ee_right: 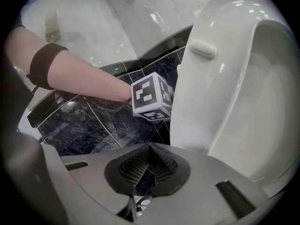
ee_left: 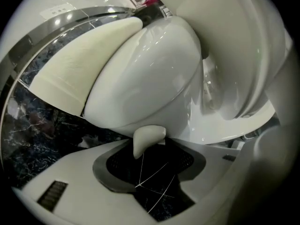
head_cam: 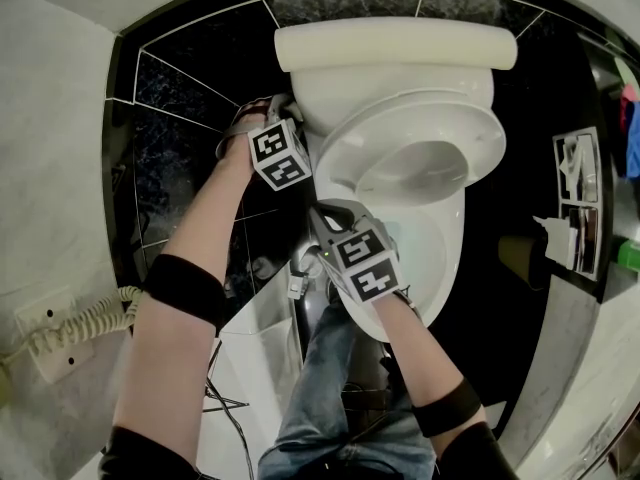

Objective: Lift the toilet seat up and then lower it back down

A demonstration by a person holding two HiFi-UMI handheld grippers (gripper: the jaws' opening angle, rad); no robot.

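Shows the toilet seat tilted up off the bowl, not yet back against the tank. Places the right gripper at the seat's lower left edge, fingers pressed together on nothing, with the seat's underside rising just beside it. Sets the left gripper beside the tank, fingers spread apart. Puts a small cream nub at the mouth of that gap; cannot tell whether either finger touches it. Reveals dark tiled floor below both.
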